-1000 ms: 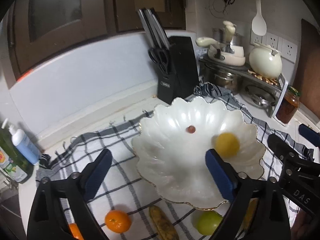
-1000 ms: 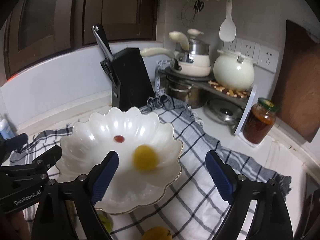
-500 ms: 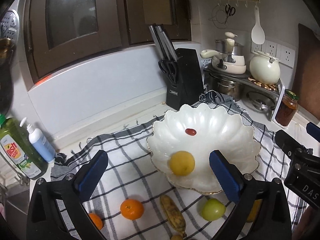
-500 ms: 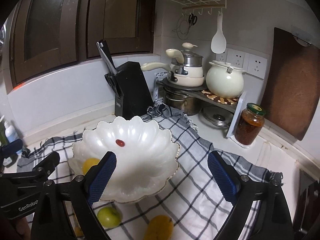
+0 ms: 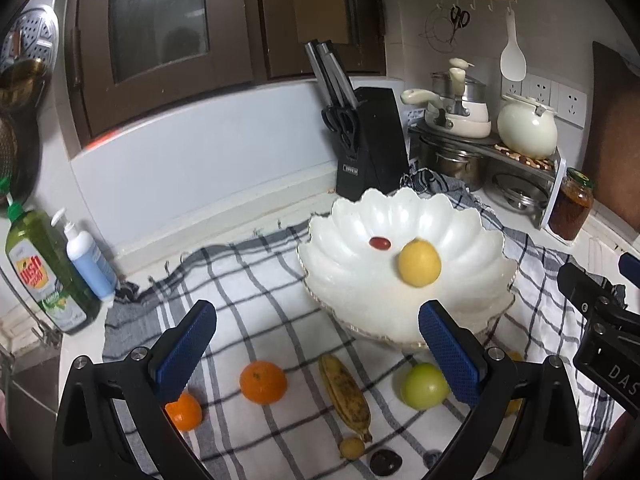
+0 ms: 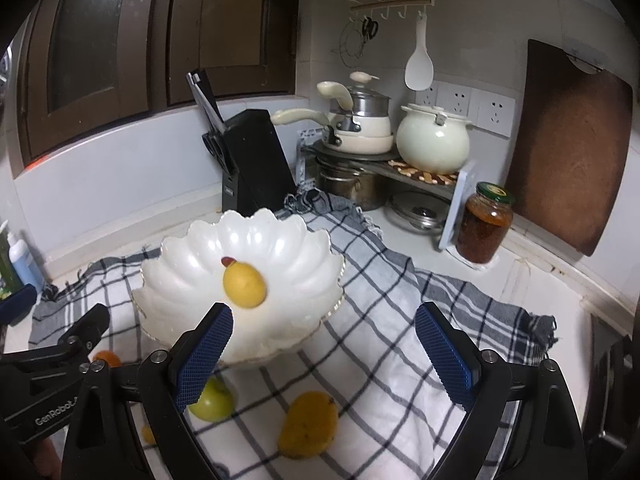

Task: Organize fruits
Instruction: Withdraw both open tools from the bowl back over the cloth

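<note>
A white scalloped bowl (image 5: 352, 276) stands on a checked cloth and holds a yellow lemon (image 5: 419, 263) and a small red fruit (image 5: 379, 243). It also shows in the right wrist view (image 6: 288, 264) with the lemon (image 6: 244, 285). On the cloth in front lie two oranges (image 5: 263, 382), a spotted banana (image 5: 346, 392), a green apple (image 5: 424, 386) and a yellow mango (image 6: 307, 424). My left gripper (image 5: 318, 350) is open and empty above the cloth. My right gripper (image 6: 324, 352) is open and empty, above the bowl's near right.
A black knife block (image 5: 370, 144) stands behind the bowl. Pots on a rack (image 6: 360, 152) and a jar (image 6: 484, 222) are at the back right. Soap bottles (image 5: 44, 272) stand at the left. A small yellow fruit (image 5: 352, 448) and dark fruits (image 5: 385, 462) lie near the front.
Both grippers have pulled back and up from the bowl, showing more fruit on the cloth. The lemon has rolled about inside the bowl.
</note>
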Demonstrator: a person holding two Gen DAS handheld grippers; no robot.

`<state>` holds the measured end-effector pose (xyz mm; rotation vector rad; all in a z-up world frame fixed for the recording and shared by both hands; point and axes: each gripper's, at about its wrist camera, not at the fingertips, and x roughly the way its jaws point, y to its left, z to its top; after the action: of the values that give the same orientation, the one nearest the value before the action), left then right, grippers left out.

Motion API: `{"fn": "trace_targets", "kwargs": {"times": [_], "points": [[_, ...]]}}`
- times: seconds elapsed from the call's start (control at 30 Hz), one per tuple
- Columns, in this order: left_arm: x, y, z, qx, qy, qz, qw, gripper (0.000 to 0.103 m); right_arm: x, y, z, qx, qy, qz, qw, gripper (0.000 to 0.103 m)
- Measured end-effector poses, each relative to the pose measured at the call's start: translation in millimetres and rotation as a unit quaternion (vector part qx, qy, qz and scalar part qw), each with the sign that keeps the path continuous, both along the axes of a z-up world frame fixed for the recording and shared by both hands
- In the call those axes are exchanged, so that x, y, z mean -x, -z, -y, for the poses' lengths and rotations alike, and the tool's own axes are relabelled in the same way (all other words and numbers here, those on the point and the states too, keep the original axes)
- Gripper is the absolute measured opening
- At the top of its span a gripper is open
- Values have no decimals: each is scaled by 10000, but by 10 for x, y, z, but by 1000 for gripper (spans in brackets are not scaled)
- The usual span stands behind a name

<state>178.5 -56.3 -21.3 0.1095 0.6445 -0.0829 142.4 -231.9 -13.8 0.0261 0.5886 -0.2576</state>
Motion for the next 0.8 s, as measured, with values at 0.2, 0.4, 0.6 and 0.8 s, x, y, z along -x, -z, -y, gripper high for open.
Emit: {"fn": "trace_targets", "kwargs": {"times": [0.2,0.4,0.6,0.8], "points": [[125,111,-44,1,-106,-21,9999,103,82,139,-14,7,12,-95,10000,93],[250,296,-114,-31,-260,-56,9996,103,148,341,-39,70,103,-192,9997,93],[316,512,-196,-12,-364,-180,9992,103,142,567,-81,129,99,-350,9993,93],[370,678,-265,14,-430,-310,9986,103,92,856,-110,108,72,-567,9983,93]]}}
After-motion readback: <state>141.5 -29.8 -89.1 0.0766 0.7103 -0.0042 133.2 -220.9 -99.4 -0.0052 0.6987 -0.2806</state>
